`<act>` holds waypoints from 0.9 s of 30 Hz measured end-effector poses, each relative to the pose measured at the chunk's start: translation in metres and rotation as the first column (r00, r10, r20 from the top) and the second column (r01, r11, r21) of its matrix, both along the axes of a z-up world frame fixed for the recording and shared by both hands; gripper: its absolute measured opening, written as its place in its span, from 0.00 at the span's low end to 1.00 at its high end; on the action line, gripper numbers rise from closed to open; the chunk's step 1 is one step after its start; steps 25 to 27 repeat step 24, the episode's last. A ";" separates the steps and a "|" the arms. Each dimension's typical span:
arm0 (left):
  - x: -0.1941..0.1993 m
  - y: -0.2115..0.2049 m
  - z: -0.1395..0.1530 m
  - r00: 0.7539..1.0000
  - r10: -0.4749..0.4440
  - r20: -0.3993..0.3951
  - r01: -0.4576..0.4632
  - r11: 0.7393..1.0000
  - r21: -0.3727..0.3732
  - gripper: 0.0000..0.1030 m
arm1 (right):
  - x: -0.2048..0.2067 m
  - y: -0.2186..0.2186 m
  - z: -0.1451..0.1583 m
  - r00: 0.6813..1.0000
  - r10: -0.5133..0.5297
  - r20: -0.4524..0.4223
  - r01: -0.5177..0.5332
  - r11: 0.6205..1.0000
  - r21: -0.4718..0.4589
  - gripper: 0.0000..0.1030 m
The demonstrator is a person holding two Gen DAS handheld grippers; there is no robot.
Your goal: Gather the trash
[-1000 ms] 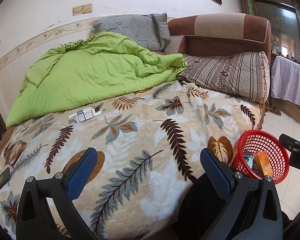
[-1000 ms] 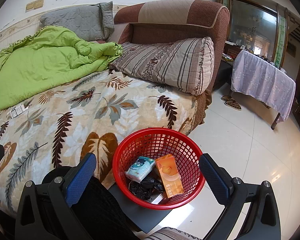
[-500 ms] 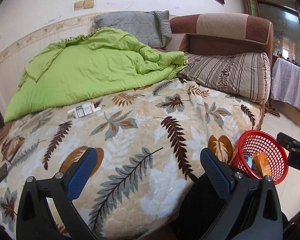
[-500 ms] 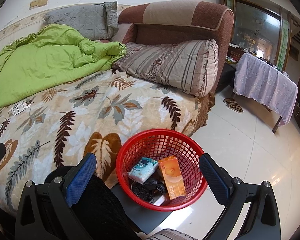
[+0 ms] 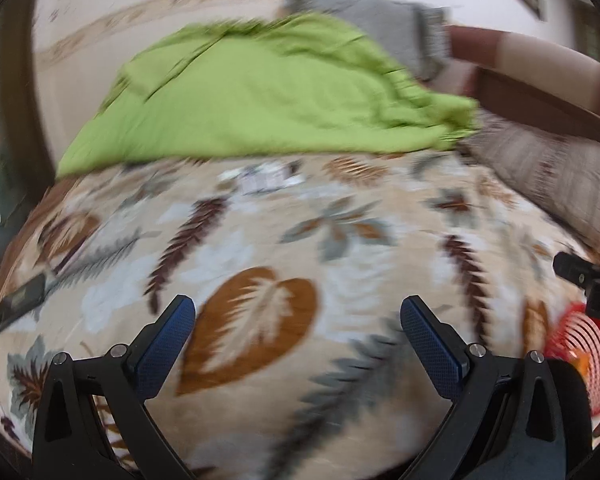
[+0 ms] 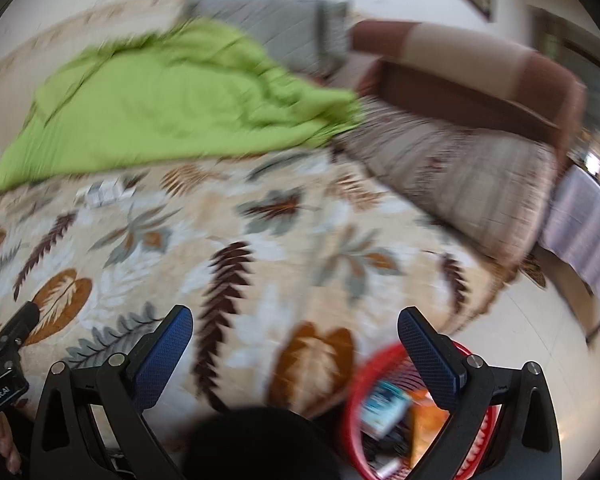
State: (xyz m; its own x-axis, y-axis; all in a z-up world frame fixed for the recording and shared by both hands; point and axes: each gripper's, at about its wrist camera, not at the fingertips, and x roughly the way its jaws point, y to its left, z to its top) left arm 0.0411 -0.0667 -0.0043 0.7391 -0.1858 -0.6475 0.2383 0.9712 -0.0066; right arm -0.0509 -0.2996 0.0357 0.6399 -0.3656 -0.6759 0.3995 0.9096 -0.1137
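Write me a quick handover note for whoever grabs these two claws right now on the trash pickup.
Left claw: open, empty, over the leaf-print blanket.
Right claw: open, empty, above the bed edge beside the red basket.
Basket: on the floor by the bed, already holding a blue-and-white packet, an orange box and dark scraps.
Left to do: a small white pack lies on the blanket near the green quilt; pick it up and bin it. Views are blurred, so check for other litter.
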 end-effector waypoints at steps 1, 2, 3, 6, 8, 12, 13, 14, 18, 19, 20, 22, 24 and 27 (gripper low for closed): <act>0.012 0.007 -0.005 0.999 0.032 -0.030 -0.032 0.999 0.005 0.99 | 0.023 0.003 -0.008 0.999 0.039 -0.028 -0.038 0.998 0.040 1.00; 0.025 0.015 -0.012 0.995 0.074 -0.067 -0.074 0.997 0.011 0.99 | 0.042 0.007 -0.016 0.997 0.057 -0.044 -0.055 0.997 0.062 1.00; 0.038 0.022 -0.020 0.988 0.118 -0.100 -0.117 0.993 0.016 0.99 | 0.058 0.010 -0.025 0.996 0.073 -0.054 -0.068 0.995 0.078 1.00; 0.073 0.040 -0.043 0.963 0.203 -0.178 -0.201 0.979 0.027 0.99 | 0.104 0.019 -0.054 0.992 0.089 -0.087 -0.078 0.989 0.124 1.00; 0.102 0.048 -0.061 0.944 0.227 -0.239 -0.224 0.974 0.043 0.99 | 0.141 0.026 -0.078 0.989 0.089 -0.117 -0.071 0.987 0.147 1.00; 0.137 0.064 -0.083 0.911 0.272 -0.310 -0.273 0.961 0.042 0.99 | 0.196 0.036 -0.113 0.977 0.108 -0.182 -0.074 0.980 0.185 1.00; 0.140 0.064 -0.082 0.916 0.281 -0.288 -0.280 0.959 0.044 0.99 | 0.205 0.039 -0.119 0.978 0.104 -0.183 -0.074 0.983 0.168 1.00; 0.142 0.063 -0.082 0.918 0.284 -0.277 -0.282 0.958 0.048 0.99 | 0.211 0.042 -0.124 0.981 0.098 -0.167 -0.075 0.987 0.142 1.00; 0.153 0.059 -0.089 0.917 0.285 -0.280 -0.270 0.958 0.093 1.00 | 0.222 0.044 -0.137 0.978 0.097 -0.186 -0.074 0.989 0.129 1.00; 0.153 0.060 -0.090 0.918 0.281 -0.278 -0.267 0.960 0.089 1.00 | 0.221 0.042 -0.137 0.981 0.085 -0.173 -0.060 0.988 0.146 1.00; 0.151 0.062 -0.090 0.921 0.277 -0.274 -0.267 0.961 0.072 1.00 | 0.218 0.041 -0.140 0.984 0.078 -0.159 -0.053 0.986 0.155 1.00; 0.152 0.065 -0.089 0.924 0.268 -0.273 -0.263 0.963 0.057 1.00 | 0.216 0.043 -0.139 0.986 0.082 -0.146 -0.061 0.988 0.145 1.00; 0.164 0.065 -0.090 0.926 0.271 -0.264 -0.261 0.962 0.072 1.00 | 0.216 0.043 -0.141 0.986 0.081 -0.142 -0.061 0.988 0.142 1.00; 0.164 0.065 -0.090 0.926 0.271 -0.264 -0.261 0.962 0.072 1.00 | 0.216 0.043 -0.141 0.986 0.081 -0.142 -0.061 0.988 0.142 1.00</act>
